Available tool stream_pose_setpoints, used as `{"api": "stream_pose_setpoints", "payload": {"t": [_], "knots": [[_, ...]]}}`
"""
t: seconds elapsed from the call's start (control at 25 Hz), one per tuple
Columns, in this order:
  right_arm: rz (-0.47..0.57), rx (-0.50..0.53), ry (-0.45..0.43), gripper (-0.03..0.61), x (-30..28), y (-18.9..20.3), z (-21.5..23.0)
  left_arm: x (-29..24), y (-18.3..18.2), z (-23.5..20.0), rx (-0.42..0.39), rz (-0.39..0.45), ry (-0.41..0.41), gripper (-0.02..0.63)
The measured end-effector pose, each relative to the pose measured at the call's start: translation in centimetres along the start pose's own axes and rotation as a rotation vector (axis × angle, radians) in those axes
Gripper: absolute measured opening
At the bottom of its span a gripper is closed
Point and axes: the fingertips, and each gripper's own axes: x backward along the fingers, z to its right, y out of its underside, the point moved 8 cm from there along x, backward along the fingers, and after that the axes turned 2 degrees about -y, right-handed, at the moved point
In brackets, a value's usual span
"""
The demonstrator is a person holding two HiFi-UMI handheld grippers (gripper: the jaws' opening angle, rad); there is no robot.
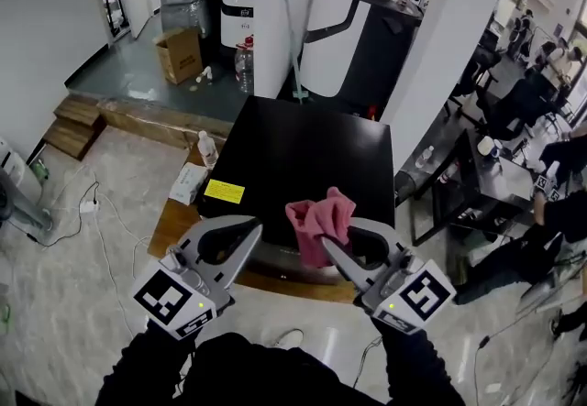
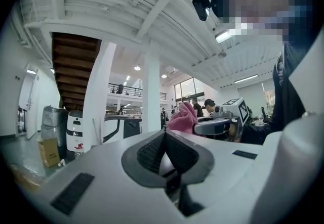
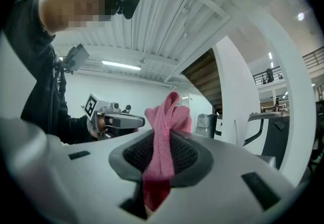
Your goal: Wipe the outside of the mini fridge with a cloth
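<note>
Head view, right tongs [image 1: 330,239] clamping pink cloth [image 1: 316,216] over mini fridge [image 1: 303,152], left tongs [image 1: 254,228] closed empty, bottle [image 1: 207,149] beside

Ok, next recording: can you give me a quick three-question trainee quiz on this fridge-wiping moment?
1. True or false: the right claw is empty.
2. What colour is the sticker on top of the mini fridge? A) yellow B) red C) blue
3. Fill in: the left claw has its jaws ____, with nothing between them.

Key: 1) False, it is shut on the pink cloth. 2) A. 3) together.
</note>
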Motion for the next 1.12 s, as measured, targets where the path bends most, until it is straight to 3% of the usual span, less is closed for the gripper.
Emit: {"api": "stream_pose_setpoints", "payload": {"t": [0.28,0.52,0.64,0.8,1.12], "knots": [[-0.147,0.041,-0.037,0.087,-8.7,-3.0,8.8,-4.6,-2.2,-9.1,0.018,-0.009,-0.085,0.006],[-0.261,-0.051,-0.009,0.087,-18.9,-3.4,14.8,-7.9,-1.6,-17.4,-0.006,-0.015,-0.093,0.006],[-0.338,-0.094,0.016,0.087,-24.3,-1.3,17.2,-9.3,-0.3,-20.6,-0.040,-0.027,-0.085,0.006],[-0.461,-0.154,0.029,0.087,-31.4,3.2,20.6,-10.9,1.4,-25.1,-0.012,-0.040,-0.071,0.006],[-0.695,-0.036,0.058,0.089,-37.8,10.4,23.0,-13.5,5.1,-28.7,0.077,-0.080,0.018,0.006]]}}
